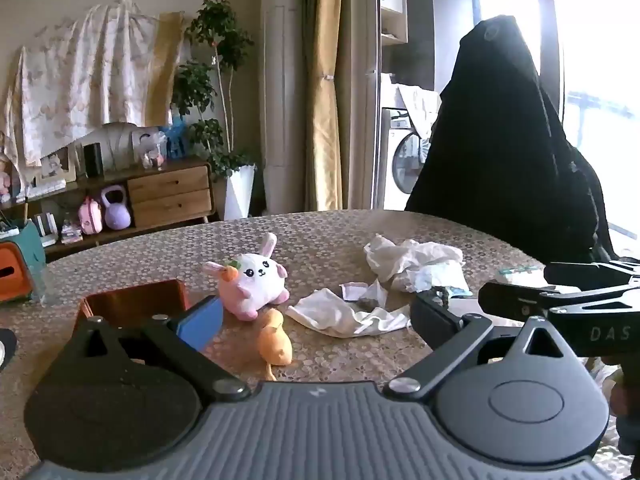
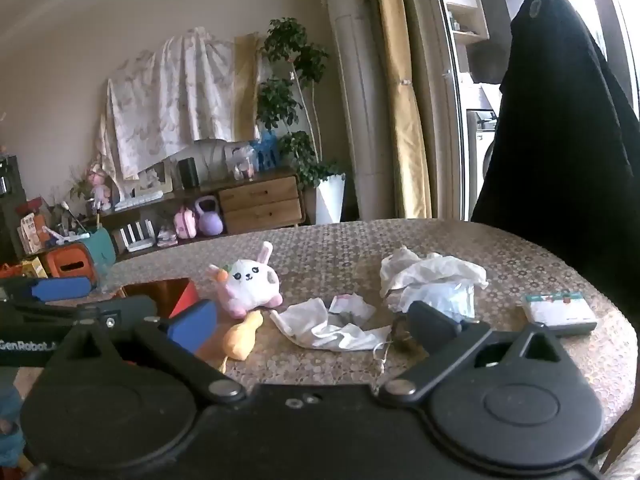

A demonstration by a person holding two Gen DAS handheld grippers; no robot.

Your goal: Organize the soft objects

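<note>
Nearest to us, our left tongs (image 1: 316,312) hang above the table (image 1: 328,240) with their fingers spread wide apart and nothing between them; our right tongs (image 2: 312,320) are spread just as wide and also bare. Just past the left tongs' blue pad lies a small orange plush toy (image 1: 276,342) on the patterned cloth, and touching its far end sits the white-and-pink bunny plush (image 1: 256,280), upright, a little carrot at its ear. A red-brown open box (image 1: 134,300) stands left of the bunny, near it. To the right of the toys a white cloth (image 1: 348,316) lies flat and rumpled, and beyond it sits a crumpled heap of white fabric and plastic (image 1: 412,262). Farther right, in the right wrist view, a small flat packet (image 2: 560,312) rests near the table's edge. A black-draped chair (image 1: 508,152) stands behind the table.
</note>
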